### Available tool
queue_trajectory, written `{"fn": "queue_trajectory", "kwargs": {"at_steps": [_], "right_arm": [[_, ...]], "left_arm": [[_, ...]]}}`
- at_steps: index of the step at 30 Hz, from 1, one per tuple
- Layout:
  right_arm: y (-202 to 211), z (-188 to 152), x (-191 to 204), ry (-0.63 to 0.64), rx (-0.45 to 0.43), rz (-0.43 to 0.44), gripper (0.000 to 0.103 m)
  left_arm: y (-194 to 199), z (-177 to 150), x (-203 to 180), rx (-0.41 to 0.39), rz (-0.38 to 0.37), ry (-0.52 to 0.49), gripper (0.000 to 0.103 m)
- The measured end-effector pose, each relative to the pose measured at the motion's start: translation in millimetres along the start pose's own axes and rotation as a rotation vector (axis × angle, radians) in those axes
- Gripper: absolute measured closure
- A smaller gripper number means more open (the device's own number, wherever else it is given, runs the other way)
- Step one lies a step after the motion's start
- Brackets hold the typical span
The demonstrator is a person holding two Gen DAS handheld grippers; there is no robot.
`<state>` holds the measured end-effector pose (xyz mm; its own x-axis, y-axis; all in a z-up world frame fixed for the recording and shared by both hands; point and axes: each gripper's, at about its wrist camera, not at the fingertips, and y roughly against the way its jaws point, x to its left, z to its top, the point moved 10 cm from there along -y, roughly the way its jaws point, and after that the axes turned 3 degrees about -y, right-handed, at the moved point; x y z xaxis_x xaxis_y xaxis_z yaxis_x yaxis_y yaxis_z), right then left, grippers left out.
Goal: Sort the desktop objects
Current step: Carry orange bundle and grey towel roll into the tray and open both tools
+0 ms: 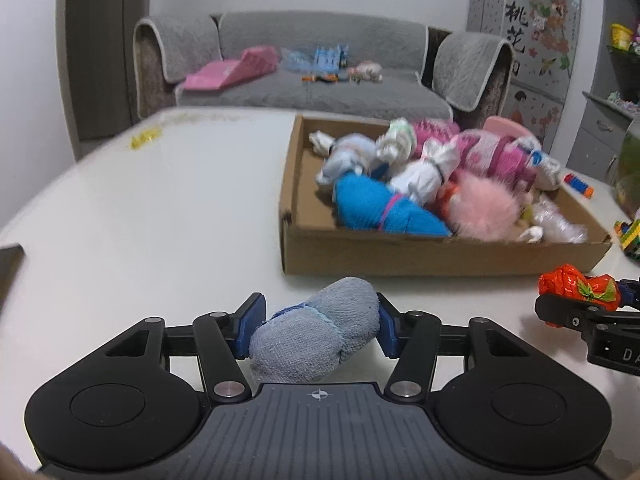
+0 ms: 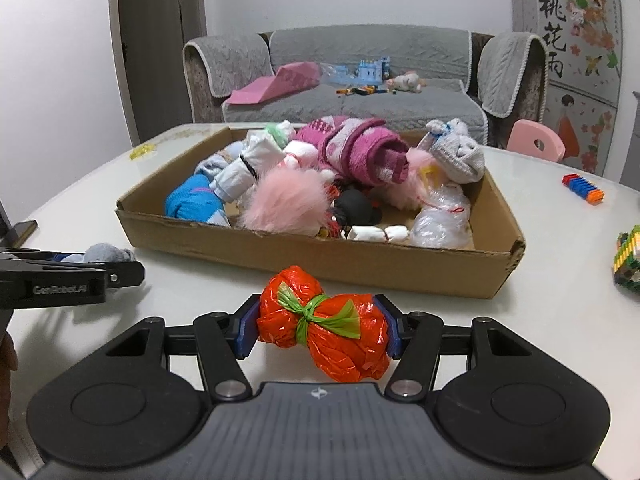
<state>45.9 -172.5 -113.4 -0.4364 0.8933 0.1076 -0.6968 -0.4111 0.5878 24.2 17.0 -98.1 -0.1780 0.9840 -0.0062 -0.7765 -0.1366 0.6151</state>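
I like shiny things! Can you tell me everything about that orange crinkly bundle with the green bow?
The orange plastic bundle is a crumpled, glossy bag squeezed into two lumps by a green strip knotted around its middle like a bow. It lies sideways, clamped at both ends between the blue-padded jaws of the right gripper, just in front of the cardboard box over the white table.

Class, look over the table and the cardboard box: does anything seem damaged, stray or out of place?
Yes. The box is worn: its near right corner is torn and crumpled. Loose things lie outside it on the table: an orange and blue toy, a brick model at the right edge, and yellow bits at the far left.
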Motion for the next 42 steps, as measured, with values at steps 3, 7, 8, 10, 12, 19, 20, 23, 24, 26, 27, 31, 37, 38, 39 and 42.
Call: {"fn": "queue_trajectory", "kwargs": {"at_steps": [3, 7, 8, 10, 12, 19, 20, 23, 24, 26, 27, 31, 37, 38, 39, 42], "right_arm": [[10.2, 4.6, -5.5, 0.001, -0.021, 0.008, 0.049], [25.5, 13.3, -14.5, -0.011, -0.056, 0.015, 0.049], [29.6, 16.9, -17.6, -0.013, -0.068, 0.014, 0.049], [38.2, 25.7, -25.5, -0.022, -0.095, 0.011, 0.049], [47.4, 38.2, -33.6, -0.037, -0.131, 0.003, 0.049], [66.8, 103.8, -66.3, -0.069, -0.268, -0.036, 0.048], [64.3, 111.7, -68.9, -0.071, -0.278, -0.041, 0.048], [56.1, 137.9, -75.6, -0.076, -0.301, -0.043, 0.048], [52.4, 143.9, -77.0, -0.072, -0.306, -0.043, 0.048], [40.8, 155.4, -77.8, -0.058, -0.304, -0.042, 0.048], [36.1, 157.1, -78.2, -0.051, -0.301, -0.04, 0.048], [12.0, 163.2, -79.8, -0.045, -0.269, -0.016, 0.048], [-6.8, 146.8, -78.7, -0.048, -0.215, 0.011, 0.048], [-4.0, 143.6, -76.1, -0.046, -0.21, 0.012, 0.048], [-6.1, 141.6, -75.2, -0.046, -0.201, 0.016, 0.048], [-10.2, 135.2, -68.5, -0.03, -0.175, 0.022, 0.048]], "left_arm": [[19.3, 11.8, 5.7, -0.047, -0.002, 0.012, 0.041], [49.3, 27.7, 17.1, -0.118, 0.022, 0.017, 0.041], [54.9, 32.2, 20.1, -0.132, 0.027, 0.016, 0.04], [64.3, 45.4, 25.4, -0.159, 0.035, 0.011, 0.04], [70.5, 63.0, 29.0, -0.194, 0.043, 0.013, 0.04], [73.8, 151.2, 22.6, -0.319, 0.031, 0.005, 0.04], [70.3, 161.2, 18.3, -0.326, 0.021, 0.01, 0.04], [49.3, 190.0, -1.8, -0.324, -0.013, 0.009, 0.04], [40.0, 197.3, -10.8, -0.32, -0.022, -0.002, 0.04], [22.5, 203.7, -25.5, -0.307, -0.044, -0.023, 0.04], [13.5, 204.7, -32.3, -0.298, -0.053, -0.032, 0.04], [-28.4, 203.6, -50.5, -0.227, -0.085, -0.05, 0.04], [-50.9, 186.7, -52.7, -0.171, -0.082, -0.105, 0.04], [-54.4, 183.5, -52.9, -0.158, -0.085, -0.114, 0.039], [-58.5, 180.6, -52.8, -0.147, -0.089, -0.118, 0.039], [-69.3, 173.0, -51.1, -0.114, -0.103, -0.12, 0.039]]}}
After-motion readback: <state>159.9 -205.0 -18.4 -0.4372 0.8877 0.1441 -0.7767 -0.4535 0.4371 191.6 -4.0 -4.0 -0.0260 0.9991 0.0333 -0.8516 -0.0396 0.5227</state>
